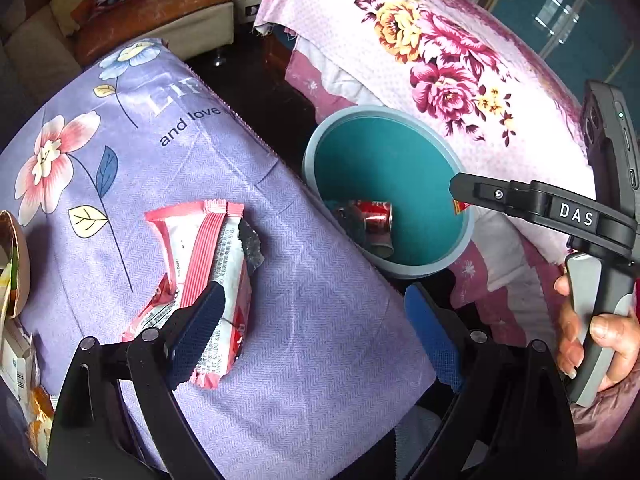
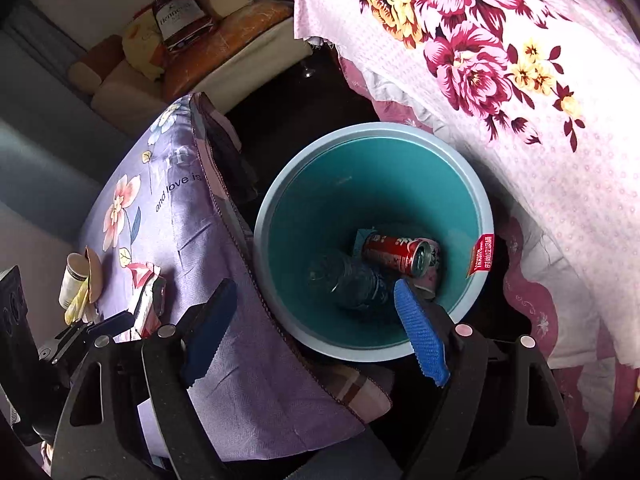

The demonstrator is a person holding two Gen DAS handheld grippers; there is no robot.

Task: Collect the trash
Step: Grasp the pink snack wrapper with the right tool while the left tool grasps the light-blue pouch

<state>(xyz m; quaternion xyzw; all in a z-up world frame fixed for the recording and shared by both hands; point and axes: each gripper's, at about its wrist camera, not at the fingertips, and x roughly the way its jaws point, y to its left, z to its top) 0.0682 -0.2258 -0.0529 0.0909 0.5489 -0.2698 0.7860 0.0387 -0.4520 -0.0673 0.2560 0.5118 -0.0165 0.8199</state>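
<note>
A red and white snack wrapper (image 1: 204, 276) lies on the purple flowered cloth (image 1: 120, 184); it also shows in the right wrist view (image 2: 146, 300). My left gripper (image 1: 316, 332) is open, its left finger over the wrapper's near end, nothing held. A teal bin (image 1: 400, 152) stands on the floor between the tables, holding a red can (image 2: 400, 254) and a dark plastic bottle (image 2: 348, 280). My right gripper (image 2: 316, 328) is open and empty above the bin's near rim (image 2: 360, 354); it also shows in the left wrist view (image 1: 520, 200).
More litter, a paper cup and wrappers (image 2: 80, 280), lies at the cloth's left edge. A pink flowered cloth (image 2: 520, 80) covers the furniture right of the bin. A sofa with a boxed bottle (image 2: 180, 16) stands at the back.
</note>
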